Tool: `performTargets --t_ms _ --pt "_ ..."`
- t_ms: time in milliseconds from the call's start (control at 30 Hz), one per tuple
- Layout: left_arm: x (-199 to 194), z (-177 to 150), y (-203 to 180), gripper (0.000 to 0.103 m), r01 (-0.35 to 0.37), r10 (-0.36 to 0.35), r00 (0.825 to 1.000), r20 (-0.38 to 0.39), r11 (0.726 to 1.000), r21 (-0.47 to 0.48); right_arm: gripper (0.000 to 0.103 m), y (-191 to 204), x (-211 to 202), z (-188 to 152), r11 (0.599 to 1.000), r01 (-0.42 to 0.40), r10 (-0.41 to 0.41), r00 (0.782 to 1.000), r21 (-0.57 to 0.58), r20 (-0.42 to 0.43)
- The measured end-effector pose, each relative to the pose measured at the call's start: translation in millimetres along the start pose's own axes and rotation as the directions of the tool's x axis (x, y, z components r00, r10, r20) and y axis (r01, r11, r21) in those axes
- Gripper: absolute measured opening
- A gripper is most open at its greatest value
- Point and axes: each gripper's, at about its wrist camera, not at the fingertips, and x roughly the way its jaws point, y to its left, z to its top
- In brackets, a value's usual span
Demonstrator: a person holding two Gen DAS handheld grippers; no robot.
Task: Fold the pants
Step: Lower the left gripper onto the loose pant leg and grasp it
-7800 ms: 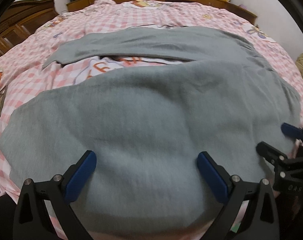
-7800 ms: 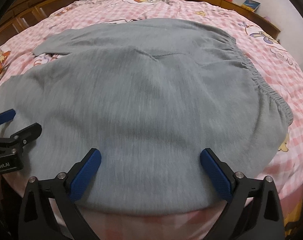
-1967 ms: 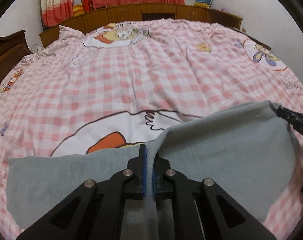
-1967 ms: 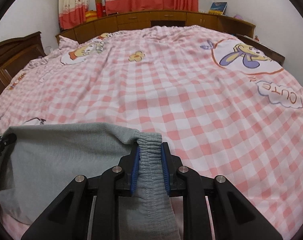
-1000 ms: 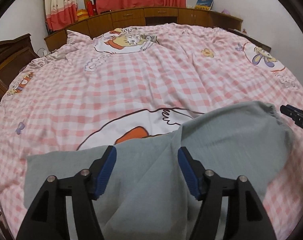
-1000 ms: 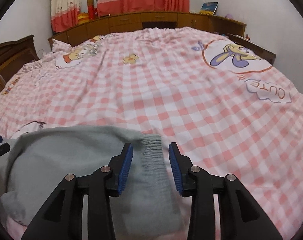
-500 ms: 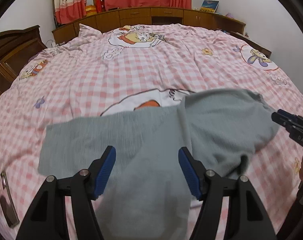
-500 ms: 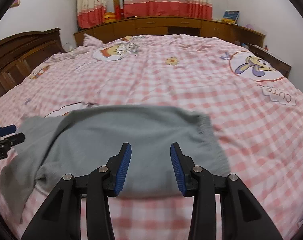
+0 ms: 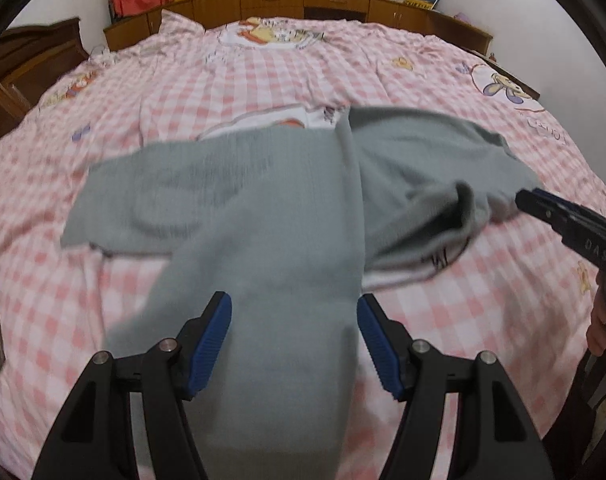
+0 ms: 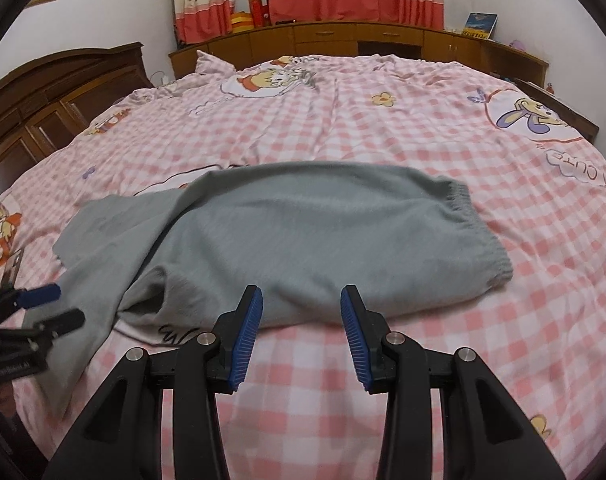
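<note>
Here the left gripper (image 9: 293,336) and right gripper (image 10: 299,330), which had clenched the grey pants (image 10: 303,240) two seconds earlier, stood released, fingers spread and empty. The pants lay lengthwise-folded on the bed (image 10: 423,128), waistband toward 3 o'clock; crosswise folding likely remained.

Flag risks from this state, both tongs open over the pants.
1. The pants lie unevenly: one leg splays out left while the other runs down toward the left tongs. Folding now would likely stack crooked.
2. A bunched fold sits near the right tongs; pressing over it could lock in a crease.
3. The near leg hangs close to the bed edge and might slide off if tugged.
</note>
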Motion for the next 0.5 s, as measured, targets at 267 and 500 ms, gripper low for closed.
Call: performTargets --t_ms 267,500 --pt "-2.6 -30.6 -9.4 0.069 0.030 -0.030 0.999 -0.038 1.000 0.003 0.041 13.9 -1.8 -14.2 1.000 -0.017 0.018 1.000 0.009 -0.019" --pt "5.1 -39.3 -20.8 0.069 -0.048 0.048 0.999 -0.008 0.997 0.060 0.041 16.3 -2.1 -26.5 0.999 -0.020 0.022 0.998 0.027 -0.052"
